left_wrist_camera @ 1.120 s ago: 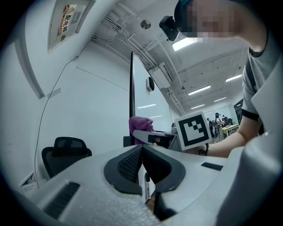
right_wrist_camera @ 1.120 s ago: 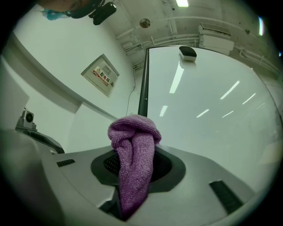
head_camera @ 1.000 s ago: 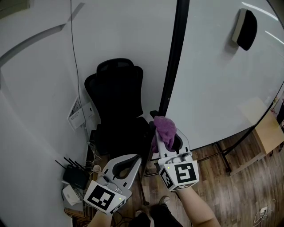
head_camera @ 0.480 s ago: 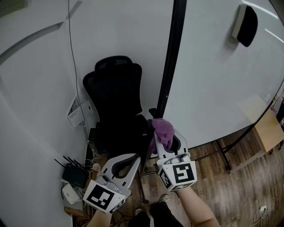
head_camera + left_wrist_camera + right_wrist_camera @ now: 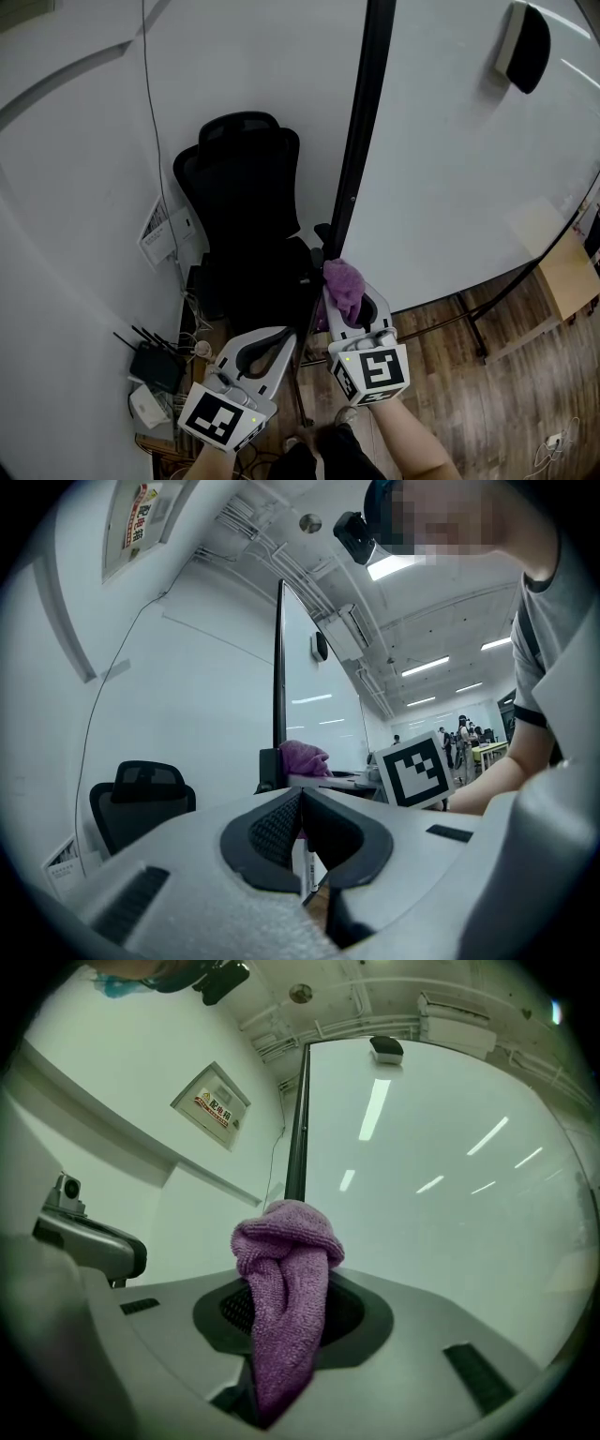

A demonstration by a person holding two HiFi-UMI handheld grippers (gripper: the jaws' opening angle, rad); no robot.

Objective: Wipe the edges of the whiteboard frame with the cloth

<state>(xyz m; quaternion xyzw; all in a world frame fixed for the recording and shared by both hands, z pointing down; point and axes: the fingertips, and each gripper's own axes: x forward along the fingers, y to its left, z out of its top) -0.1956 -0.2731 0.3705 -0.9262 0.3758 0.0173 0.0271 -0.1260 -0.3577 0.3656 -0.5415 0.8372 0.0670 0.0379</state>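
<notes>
Soft, floppy purple cloth [image 5: 343, 283], pinched at a bunched fold in the right gripper [image 5: 356, 305], sits just beside the black whiteboard frame [image 5: 362, 141], low down; left gripper [image 5: 284, 339] closed, empty, nearer

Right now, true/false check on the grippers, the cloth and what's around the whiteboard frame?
1. The right gripper is shut on the purple cloth. True.
2. The left gripper holds a second cloth. False: its jaws are together with nothing between them.
3. A black eraser sits high on the whiteboard. True.
4. The black chair stands right of the whiteboard frame. False: it stands left of the frame's black edge, by the wall.
</notes>
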